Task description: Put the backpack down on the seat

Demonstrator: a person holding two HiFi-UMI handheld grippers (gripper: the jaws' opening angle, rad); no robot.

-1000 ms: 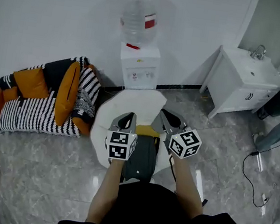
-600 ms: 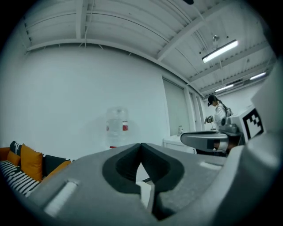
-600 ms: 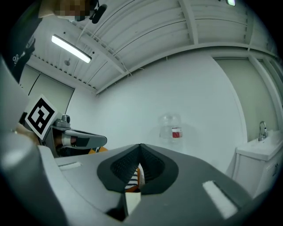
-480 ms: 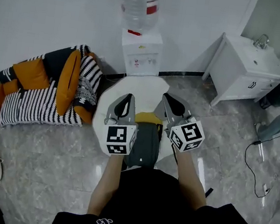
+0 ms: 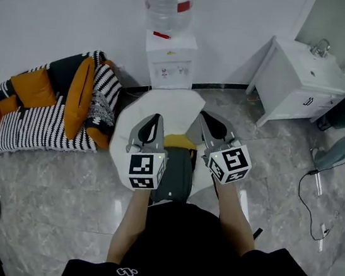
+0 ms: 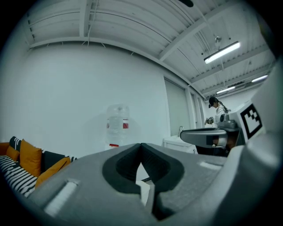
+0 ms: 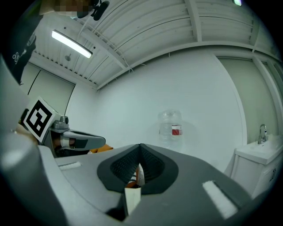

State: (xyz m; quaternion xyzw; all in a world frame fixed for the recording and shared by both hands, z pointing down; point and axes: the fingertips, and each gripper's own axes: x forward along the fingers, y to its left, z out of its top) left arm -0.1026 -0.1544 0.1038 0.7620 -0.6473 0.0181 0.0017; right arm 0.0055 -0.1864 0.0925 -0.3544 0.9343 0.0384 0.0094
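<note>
While both grippers are held up in front of the person, the backpack (image 5: 175, 178) lies lower, between the two forearms, over the near edge of the round white seat (image 5: 164, 104). The backpack is dark grey with a yellow part at its far end. The head view does not show whether it rests fully on the seat.

Left gripper (image 5: 153, 122): jaws clenched, tips meeting, nothing clamped between them; it stands just left of the backpack. Its own view (image 6: 141, 148) looks over the closed tips at the wall and ceiling.

Right gripper (image 5: 211, 124): jaws likewise pressed together with nothing held; it stands just right of the backpack.

Beyond the seat, a water dispenser (image 5: 166, 69) stands against the wall. A striped sofa (image 5: 40, 125) with orange cushions stands to the left.
</note>
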